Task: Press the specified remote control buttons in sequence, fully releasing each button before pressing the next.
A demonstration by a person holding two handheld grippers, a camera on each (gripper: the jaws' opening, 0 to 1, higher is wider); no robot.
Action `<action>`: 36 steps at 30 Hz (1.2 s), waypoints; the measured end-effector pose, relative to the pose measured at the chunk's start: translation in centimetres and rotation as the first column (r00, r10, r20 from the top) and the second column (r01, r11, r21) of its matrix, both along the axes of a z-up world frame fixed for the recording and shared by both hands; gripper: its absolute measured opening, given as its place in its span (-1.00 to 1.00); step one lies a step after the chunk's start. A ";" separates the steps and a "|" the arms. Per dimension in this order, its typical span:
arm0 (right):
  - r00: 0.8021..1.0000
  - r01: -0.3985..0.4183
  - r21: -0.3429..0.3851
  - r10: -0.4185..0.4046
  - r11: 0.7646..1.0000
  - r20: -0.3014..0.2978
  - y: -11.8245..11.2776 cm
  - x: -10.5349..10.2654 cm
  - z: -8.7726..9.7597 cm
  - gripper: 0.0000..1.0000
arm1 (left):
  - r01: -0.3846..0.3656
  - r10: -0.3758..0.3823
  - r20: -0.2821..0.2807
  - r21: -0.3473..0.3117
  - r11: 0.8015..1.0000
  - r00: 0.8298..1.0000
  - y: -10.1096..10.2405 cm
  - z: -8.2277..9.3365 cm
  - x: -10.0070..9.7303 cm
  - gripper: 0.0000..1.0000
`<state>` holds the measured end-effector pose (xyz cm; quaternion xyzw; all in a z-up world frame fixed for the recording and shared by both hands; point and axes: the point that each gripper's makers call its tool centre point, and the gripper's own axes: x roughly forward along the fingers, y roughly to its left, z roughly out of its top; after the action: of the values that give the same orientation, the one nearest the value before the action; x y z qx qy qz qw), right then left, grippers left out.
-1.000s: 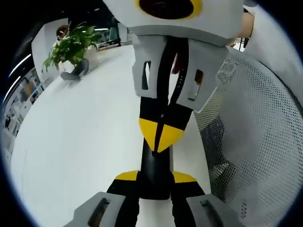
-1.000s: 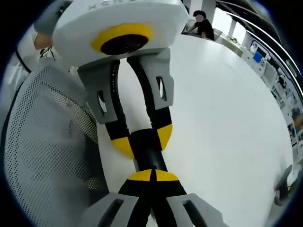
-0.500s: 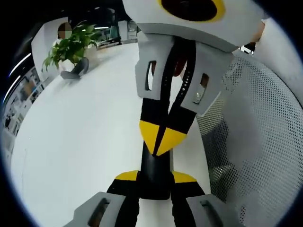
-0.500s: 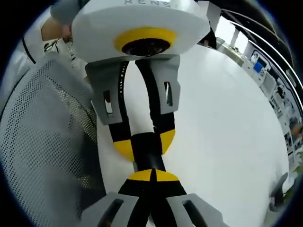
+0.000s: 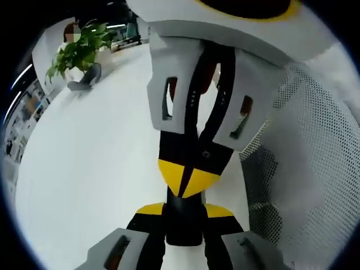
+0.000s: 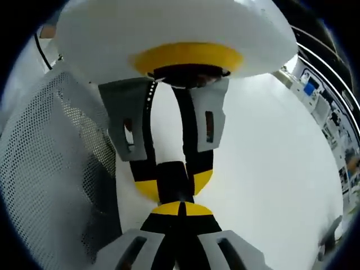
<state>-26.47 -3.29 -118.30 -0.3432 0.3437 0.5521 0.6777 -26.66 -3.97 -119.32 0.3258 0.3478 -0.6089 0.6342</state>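
A slim black remote [image 5: 183, 225] stands between the yellow tips of my left gripper [image 5: 184, 211], which is shut on it. My right gripper [image 5: 187, 179] comes down from the top of the left gripper view, jaws shut, its yellow tips resting on the remote's far end. In the right gripper view my right gripper [image 6: 180, 209] is shut with nothing between its jaws, its tip against the remote [image 6: 171, 177]. The left gripper [image 6: 173, 185] faces it there, clamped around that remote. The remote's buttons are hidden.
A white table [image 5: 84, 169] spreads under both grippers. A potted plant [image 5: 79, 53] and a grey object [image 5: 84, 83] sit at its far end. A white mesh chair back [image 5: 304, 169] stands close beside the grippers, also the mesh chair back [image 6: 50, 169].
The two grippers have closed in on each other; each looms larger in the other's view. The right gripper's shut tips have slid along the remote toward the left gripper's jaws.
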 end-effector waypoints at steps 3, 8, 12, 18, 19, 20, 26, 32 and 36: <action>1.000 -0.019 0.019 0.019 1.000 -0.010 -0.1 0.0 0.0 -1.00 | -0.003 0.003 0.002 -0.005 1.000 1.000 0.0 0.0 0.0 -0.53; 0.998 -0.068 0.069 0.067 0.995 0.016 -0.2 -0.2 0.2 -1.00 | -0.031 0.031 0.007 0.007 0.999 0.999 -0.1 0.0 0.0 -0.53; 0.999 -0.029 0.133 0.035 0.991 -0.042 -0.2 -0.3 0.3 -1.00 | -0.040 0.040 0.008 0.024 0.999 0.999 -0.1 0.0 0.0 -0.53; 0.994 -0.057 0.144 0.069 0.988 -0.079 -1.0 -0.9 0.4 -0.90 | -0.033 0.032 0.011 0.055 0.998 0.999 -0.2 0.0 0.0 -0.53; 0.994 -0.057 0.146 0.070 0.988 -0.084 -1.1 -0.9 0.4 -0.86 | -0.033 0.032 0.011 0.057 0.998 0.999 -0.1 -0.1 0.0 -0.53; 0.992 -0.041 0.157 0.059 0.987 -0.110 -1.1 -1.0 0.5 -0.83 | -0.033 0.033 0.011 0.060 0.998 0.999 -0.1 -0.1 0.0 -0.53; 0.993 -0.040 0.141 0.055 0.989 -0.105 -2.5 -0.8 0.3 -0.64 | -0.019 0.018 0.016 0.067 0.998 1.000 -0.1 -0.1 0.0 -0.53; 0.991 -0.007 0.072 0.017 0.997 -0.130 -4.2 -0.4 -0.8 -0.41 | 0.019 -0.020 0.020 0.055 0.998 1.000 -0.1 -0.1 -0.1 -0.53; 0.989 -0.015 0.091 0.028 0.996 -0.143 -4.5 -0.7 -1.1 -0.54 | 0.068 -0.069 0.020 0.056 0.996 0.997 -0.1 -0.1 -0.2 -0.53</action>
<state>-27.20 -7.75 -119.38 -0.2756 0.3629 0.5976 0.6597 -26.85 -4.10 -119.42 0.3616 0.3459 -0.6168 0.6075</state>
